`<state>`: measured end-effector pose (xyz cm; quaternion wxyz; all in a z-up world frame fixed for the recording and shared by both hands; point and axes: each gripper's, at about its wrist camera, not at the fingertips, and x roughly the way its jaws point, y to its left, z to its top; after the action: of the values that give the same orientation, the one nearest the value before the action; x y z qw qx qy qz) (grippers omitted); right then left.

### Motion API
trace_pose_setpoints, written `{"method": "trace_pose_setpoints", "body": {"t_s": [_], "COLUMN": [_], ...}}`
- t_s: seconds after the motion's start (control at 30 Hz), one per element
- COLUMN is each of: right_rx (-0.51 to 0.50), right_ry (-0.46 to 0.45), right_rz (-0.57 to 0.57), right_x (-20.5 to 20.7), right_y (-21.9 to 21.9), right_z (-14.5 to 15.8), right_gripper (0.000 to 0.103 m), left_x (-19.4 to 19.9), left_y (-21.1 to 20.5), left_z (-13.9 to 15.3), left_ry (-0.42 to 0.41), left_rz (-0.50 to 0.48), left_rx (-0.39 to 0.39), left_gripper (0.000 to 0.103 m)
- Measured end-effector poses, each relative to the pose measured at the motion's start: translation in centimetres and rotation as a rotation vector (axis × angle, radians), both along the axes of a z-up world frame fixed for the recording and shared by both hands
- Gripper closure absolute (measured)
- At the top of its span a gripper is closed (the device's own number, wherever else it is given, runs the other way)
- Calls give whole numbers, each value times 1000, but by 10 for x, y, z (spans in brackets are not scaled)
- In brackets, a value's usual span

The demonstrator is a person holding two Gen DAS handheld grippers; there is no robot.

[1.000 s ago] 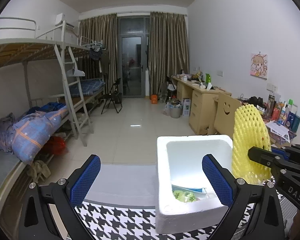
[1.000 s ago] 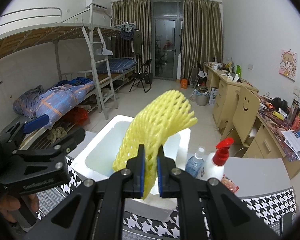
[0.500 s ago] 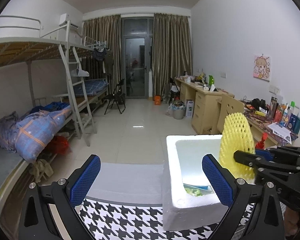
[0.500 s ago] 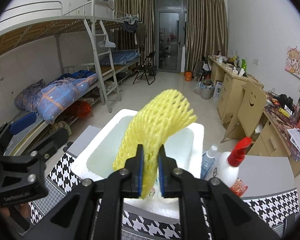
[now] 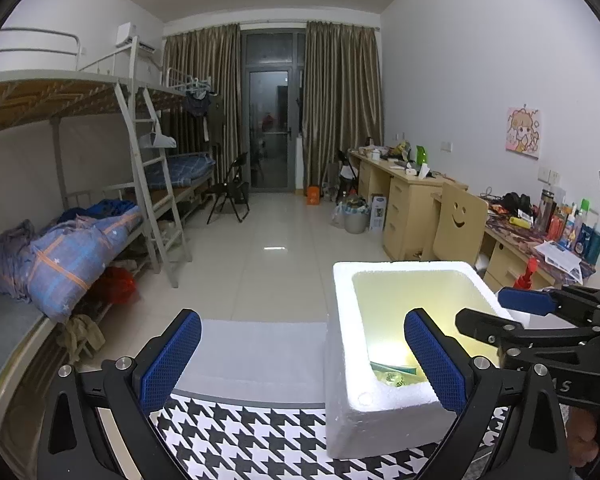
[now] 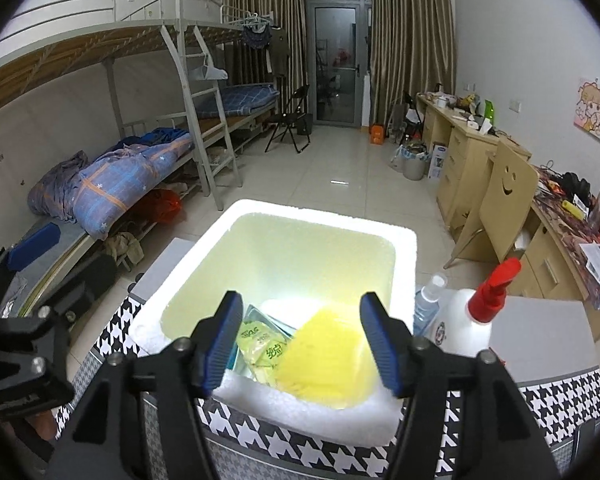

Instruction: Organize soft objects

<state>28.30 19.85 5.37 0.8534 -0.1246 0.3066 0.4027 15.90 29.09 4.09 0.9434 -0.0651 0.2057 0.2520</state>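
Note:
A white foam box (image 6: 404, 248) (image 5: 344, 344) stands open on a houndstooth table. The yellow foam net sleeve (image 6: 324, 356) lies inside it, beside green packets (image 6: 260, 344). My right gripper (image 6: 306, 340) is open and empty, its jaws spread just above the box's near rim. It also shows in the left wrist view (image 5: 496, 312) over the box's right side. My left gripper (image 5: 300, 360) is open and empty, to the left of the box at its near corner.
A white spray bottle with a red trigger (image 6: 476, 320) and a small clear bottle (image 6: 428, 300) stand right of the box. The houndstooth tablecloth (image 5: 240, 440) runs to a grey far edge. Bunk beds stand on the left, desks on the right.
My right gripper opened and let go of the yellow net sleeve, which now lies inside the foam box. The left gripper stayed open and shifted slightly left.

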Motion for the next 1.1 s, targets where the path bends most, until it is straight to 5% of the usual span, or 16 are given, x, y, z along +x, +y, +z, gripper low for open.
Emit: {"method": "trace_pose_setpoints", "body": {"t_s": [0.23, 0.6, 1.1], "right_rx": [29, 78, 130], "right_ry": [-16, -95, -123], "right_rz": [-16, -68, -67], "right_x": [-7, -21, -47], "right_y": [-9, -35, -73], "right_z": [9, 27, 45], "right_gripper": [36, 16, 14], "left_x": [0, -10, -39], "left_y": [-3, -16, -50], "left_z": [3, 11, 29], "left_ry": [-9, -23, -63], "left_rz": [4, -10, -39], "left_rx": [4, 14, 37], "left_gripper": [1, 1, 1]}}
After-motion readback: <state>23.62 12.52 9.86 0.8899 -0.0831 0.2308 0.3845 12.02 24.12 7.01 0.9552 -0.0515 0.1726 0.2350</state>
